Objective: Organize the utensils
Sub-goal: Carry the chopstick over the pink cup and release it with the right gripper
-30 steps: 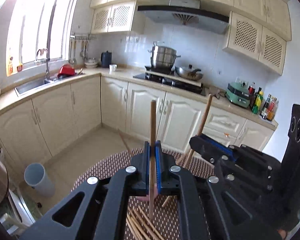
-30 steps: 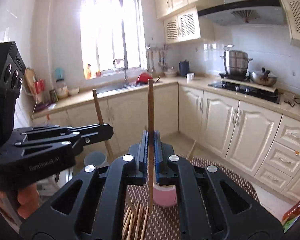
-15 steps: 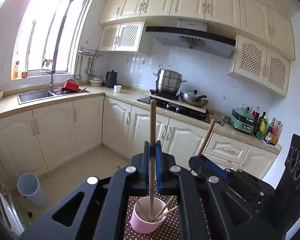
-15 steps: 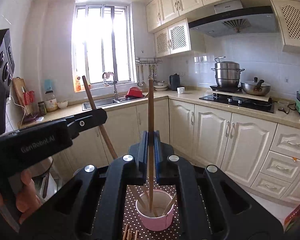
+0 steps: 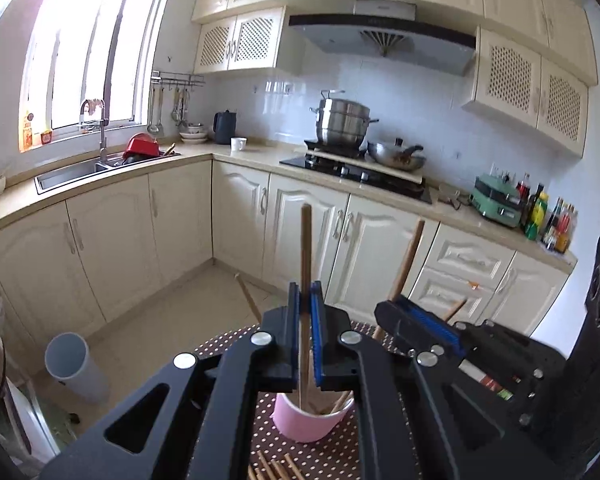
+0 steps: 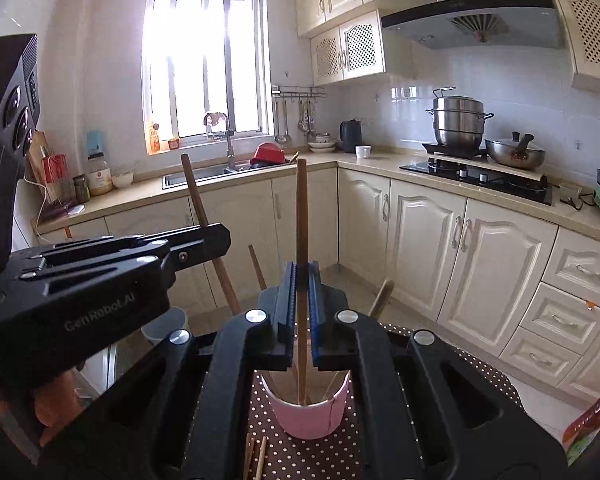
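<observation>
The left tongs (image 5: 305,336) are clamping one wooden chopstick (image 5: 305,280) upright, its lower end dipping into the pink cup (image 5: 310,420) on the dotted mat (image 5: 220,344). The right tongs (image 6: 302,312) are likewise pinching a second chopstick (image 6: 301,240) over the same cup. Loose chopsticks (image 5: 274,468) are lying at six o'clock of the cup.

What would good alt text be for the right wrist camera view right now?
The right claw holds a wooden chopstick upright, its lower end inside a pink cup on a polka-dot mat. The left claw, at left, holds another chopstick beside it, with a cream kitchen behind.
</observation>
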`<state>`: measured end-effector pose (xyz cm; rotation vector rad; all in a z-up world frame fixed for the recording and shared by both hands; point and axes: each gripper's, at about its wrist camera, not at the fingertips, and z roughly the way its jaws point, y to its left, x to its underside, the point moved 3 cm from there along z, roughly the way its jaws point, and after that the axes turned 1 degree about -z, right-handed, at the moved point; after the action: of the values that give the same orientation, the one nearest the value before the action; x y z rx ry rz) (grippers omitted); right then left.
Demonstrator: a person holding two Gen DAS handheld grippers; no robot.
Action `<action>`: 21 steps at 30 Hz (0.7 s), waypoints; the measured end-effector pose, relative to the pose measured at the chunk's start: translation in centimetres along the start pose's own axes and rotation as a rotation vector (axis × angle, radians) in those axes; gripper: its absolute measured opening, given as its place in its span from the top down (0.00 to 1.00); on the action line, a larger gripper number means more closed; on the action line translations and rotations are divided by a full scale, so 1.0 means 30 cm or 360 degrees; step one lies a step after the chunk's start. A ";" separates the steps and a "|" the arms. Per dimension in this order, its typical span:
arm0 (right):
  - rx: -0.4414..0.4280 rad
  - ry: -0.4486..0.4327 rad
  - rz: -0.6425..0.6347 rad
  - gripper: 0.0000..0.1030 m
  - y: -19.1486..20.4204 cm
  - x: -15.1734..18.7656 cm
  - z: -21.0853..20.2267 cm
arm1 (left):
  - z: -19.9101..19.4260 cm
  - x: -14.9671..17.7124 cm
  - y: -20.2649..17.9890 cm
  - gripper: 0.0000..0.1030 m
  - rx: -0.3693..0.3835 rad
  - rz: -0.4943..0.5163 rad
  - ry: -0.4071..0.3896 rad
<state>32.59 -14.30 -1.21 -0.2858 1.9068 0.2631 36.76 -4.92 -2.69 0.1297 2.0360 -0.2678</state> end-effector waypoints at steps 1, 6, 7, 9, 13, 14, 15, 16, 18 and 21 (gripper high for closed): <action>0.0002 0.0013 -0.0002 0.94 0.000 0.008 0.003 | 0.004 0.012 0.005 0.94 -0.0014 0.0013 0.0008; 0.0014 0.0071 0.0002 0.94 -0.010 0.042 0.016 | 0.031 0.046 0.024 0.94 -0.0027 0.0022 0.0085; 0.0018 0.0083 0.0010 0.94 -0.013 0.050 0.017 | 0.036 0.051 0.025 0.94 -0.0031 0.0029 0.0100; 0.0022 0.0107 0.0017 0.94 -0.018 0.061 0.022 | 0.044 0.065 0.023 0.94 -0.0028 0.0052 0.0135; 0.0028 0.0157 0.0038 0.94 -0.028 0.080 0.030 | 0.040 0.086 0.029 0.72 -0.0054 0.0069 0.0158; 0.0032 0.0160 0.0044 0.94 -0.030 0.082 0.026 | 0.034 0.088 0.033 0.70 -0.0064 0.0067 0.0149; 0.0037 0.0160 0.0045 0.94 -0.031 0.084 0.021 | 0.028 0.091 0.037 0.69 -0.0068 0.0068 0.0149; 0.0043 0.0160 0.0047 0.94 -0.031 0.083 0.015 | 0.024 0.092 0.040 0.67 -0.0073 0.0069 0.0153; 0.0053 0.0158 0.0052 0.93 -0.032 0.081 0.000 | 0.011 0.102 0.052 0.63 -0.0082 0.0061 0.0170; 0.0070 0.0155 0.0059 0.93 -0.033 0.081 -0.020 | -0.021 0.111 0.065 0.56 -0.0092 0.0045 0.0152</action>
<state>31.56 -15.61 -3.33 -0.2380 2.0129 0.2355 35.07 -2.95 -5.63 0.1373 2.1331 -0.1879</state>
